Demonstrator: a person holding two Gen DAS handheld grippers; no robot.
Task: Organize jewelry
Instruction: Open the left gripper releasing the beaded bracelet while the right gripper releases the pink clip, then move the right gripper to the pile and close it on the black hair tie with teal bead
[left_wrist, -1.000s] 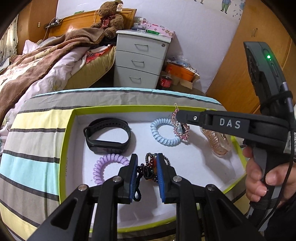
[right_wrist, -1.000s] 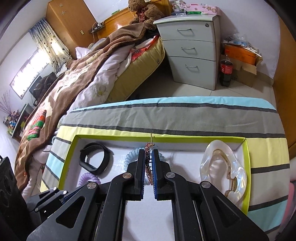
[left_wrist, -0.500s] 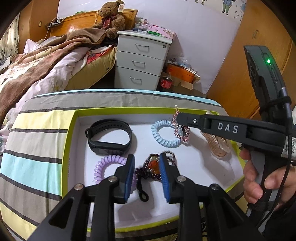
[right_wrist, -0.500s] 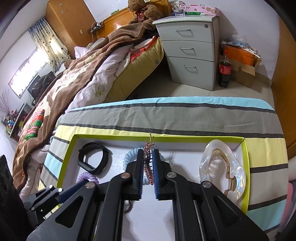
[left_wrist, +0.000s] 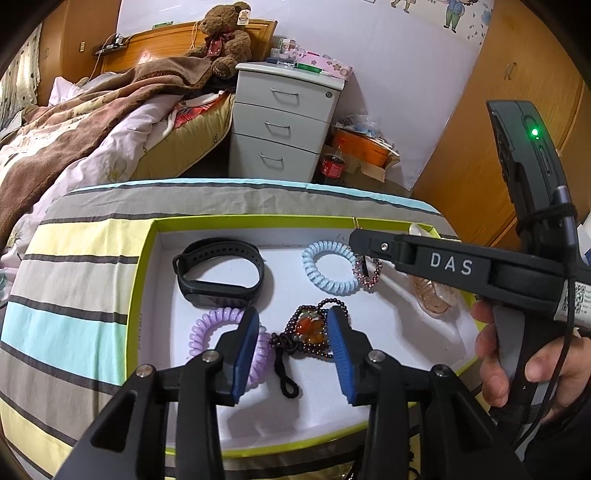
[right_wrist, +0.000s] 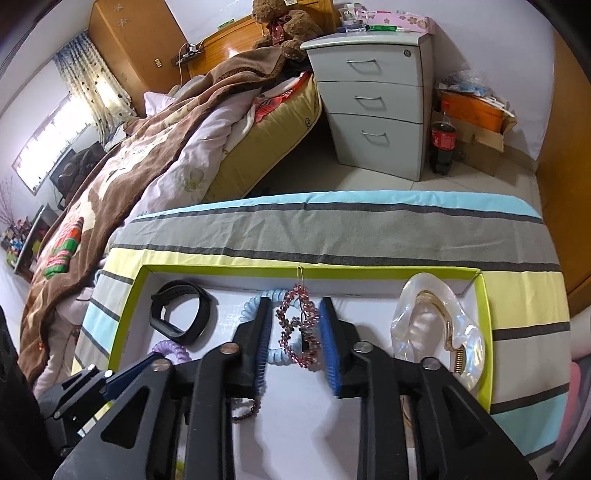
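Now both grippers sit w/ jaws apart over the tray (left_wrist: 146, 258), nothing clamped; left gripper (left_wrist: 291, 354) straddles the dark bead bracelet (left_wrist: 310, 332), which lies on the tray floor just right of the purple coil tie (left_wrist: 207, 332); right gripper (right_wrist: 291, 343) straddles the pink bead earring (right_wrist: 299, 325), which lies on the tray partly over the blue coil tie (left_wrist: 328, 273). Judging by that, both pieces look set down, so the step in hand is prob. backing off clean; lift each gripper straight up & back, no sideways drag, since the bracelet's black cord loop (left_wrist: 286, 384) & the earring's hook (right_wrist: 300, 275) could snag a pad; keep jaws wide till clear. Black wristband (left_wrist: 218, 273) & clear hair claw (right_wrist: 436, 328) lie apart in the same tray, so spacing seems ok; cannot tell if the earring needs nudging off the blue tie; if so, pinch its beaded body, not the hook.
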